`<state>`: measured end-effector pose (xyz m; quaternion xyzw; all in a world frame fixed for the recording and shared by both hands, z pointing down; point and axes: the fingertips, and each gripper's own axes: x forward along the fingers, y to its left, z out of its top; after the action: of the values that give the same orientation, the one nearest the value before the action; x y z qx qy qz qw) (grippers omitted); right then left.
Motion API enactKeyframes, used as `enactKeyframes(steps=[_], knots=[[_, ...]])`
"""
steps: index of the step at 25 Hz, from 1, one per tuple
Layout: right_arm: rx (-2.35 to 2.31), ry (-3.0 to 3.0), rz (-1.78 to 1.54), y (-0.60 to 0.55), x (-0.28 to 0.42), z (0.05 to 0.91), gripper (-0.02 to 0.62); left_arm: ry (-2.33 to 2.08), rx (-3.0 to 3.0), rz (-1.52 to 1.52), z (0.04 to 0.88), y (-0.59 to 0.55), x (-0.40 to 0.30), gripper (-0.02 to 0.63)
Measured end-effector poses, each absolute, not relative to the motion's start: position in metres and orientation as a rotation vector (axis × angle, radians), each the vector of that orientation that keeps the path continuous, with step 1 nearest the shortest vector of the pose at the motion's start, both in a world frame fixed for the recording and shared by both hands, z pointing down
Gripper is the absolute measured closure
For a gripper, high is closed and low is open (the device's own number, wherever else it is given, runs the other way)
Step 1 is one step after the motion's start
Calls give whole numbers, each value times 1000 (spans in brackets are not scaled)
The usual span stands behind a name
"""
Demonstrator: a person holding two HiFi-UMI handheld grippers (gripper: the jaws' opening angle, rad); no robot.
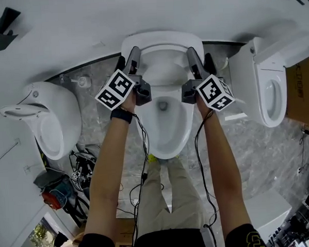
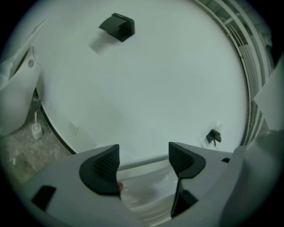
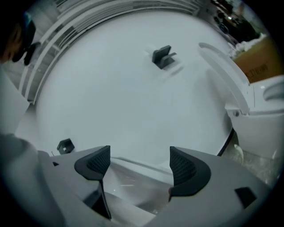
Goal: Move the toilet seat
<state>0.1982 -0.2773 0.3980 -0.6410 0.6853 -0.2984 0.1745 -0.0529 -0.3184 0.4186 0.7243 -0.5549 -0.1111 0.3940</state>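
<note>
Both hand-held grippers reach to the far end of the middle white ceramic toilet bowl (image 1: 187, 131). The white plastic toilet seat (image 1: 163, 45) looks raised there, against the white wall (image 1: 87, 20).

- Left hand-held gripper (image 1: 133, 54) (image 2: 144, 162): at the seat's left edge, jaws apart, gripping nothing.
- Right hand-held gripper (image 1: 192, 55) (image 3: 140, 166): at the seat's right edge, jaws apart, gripping nothing.

A glossy white edge shows between each pair of jaws.

White wall (image 1: 138, 13), evenly lit, w/ black bracket (image 1: 2, 25) mounted top left. Floor (image 1: 258, 141) is grey marble-look tile, w/ dark strip along wall base. Spare toilet (image 1: 51, 120) stands at left. Second spare toilet (image 1: 269, 93) at right, cardboard box (image 1: 303, 92) just beside it. Cables & tools (image 1: 77, 173) lie on floor, bottom left.
</note>
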Motion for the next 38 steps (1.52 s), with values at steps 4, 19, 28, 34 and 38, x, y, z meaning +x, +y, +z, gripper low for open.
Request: enactKeyframes(steps=[4, 19, 28, 34, 38], knots=[[-1858, 2065, -755, -270, 188, 369, 155, -1460, 1942, -93, 397, -307, -62, 356], [-1844, 2556, -733, -109, 96, 242, 389, -1393, 2351, 293, 255, -119, -45, 563], [-1919, 2668, -855, 7, 84, 187, 534, -1212, 2510, 470, 192, -29, -51, 588], [-2024, 2642, -922, 63, 93, 182, 555, -1201, 2447, 581, 196, 32, -97, 588], [-2082, 2567, -952, 72, 96, 184, 558, -1231, 2354, 550, 206, 46, -137, 588]])
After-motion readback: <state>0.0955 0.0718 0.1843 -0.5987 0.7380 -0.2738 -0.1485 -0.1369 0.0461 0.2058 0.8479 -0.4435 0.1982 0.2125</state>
